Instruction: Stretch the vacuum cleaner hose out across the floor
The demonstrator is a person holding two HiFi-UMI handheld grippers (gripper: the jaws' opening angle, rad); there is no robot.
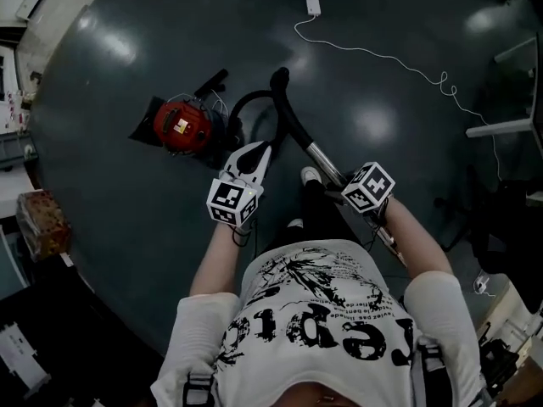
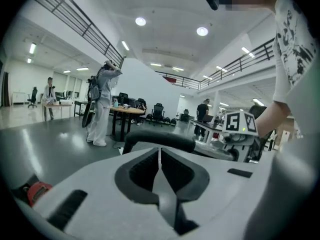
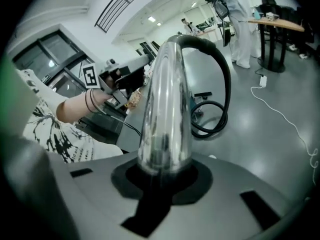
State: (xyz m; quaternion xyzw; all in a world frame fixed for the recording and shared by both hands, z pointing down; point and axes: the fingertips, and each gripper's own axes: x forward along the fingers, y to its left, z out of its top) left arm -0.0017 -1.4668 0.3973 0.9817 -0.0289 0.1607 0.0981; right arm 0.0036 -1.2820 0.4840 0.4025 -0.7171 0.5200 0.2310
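A red vacuum cleaner (image 1: 182,125) sits on the dark floor. Its black hose (image 1: 246,108) loops up to a curved black handle (image 1: 282,91) and a chrome tube (image 1: 325,162). My right gripper (image 1: 341,196) is shut on that chrome tube (image 3: 166,104), which runs out between its jaws to the black hose (image 3: 222,79). My left gripper (image 1: 254,155) hangs beside the hose, above the floor. Its white jaws (image 2: 159,156) are shut with nothing between them. The black handle (image 2: 159,140) lies just beyond them, and the right gripper's marker cube (image 2: 240,122) shows further right.
A white cable (image 1: 399,62) with its adapter (image 1: 312,4) trails over the far floor. A patterned box (image 1: 38,219) stands at the left edge, desks and a chair (image 1: 509,130) at the right. A person in white (image 2: 102,106) stands by a table (image 2: 127,111).
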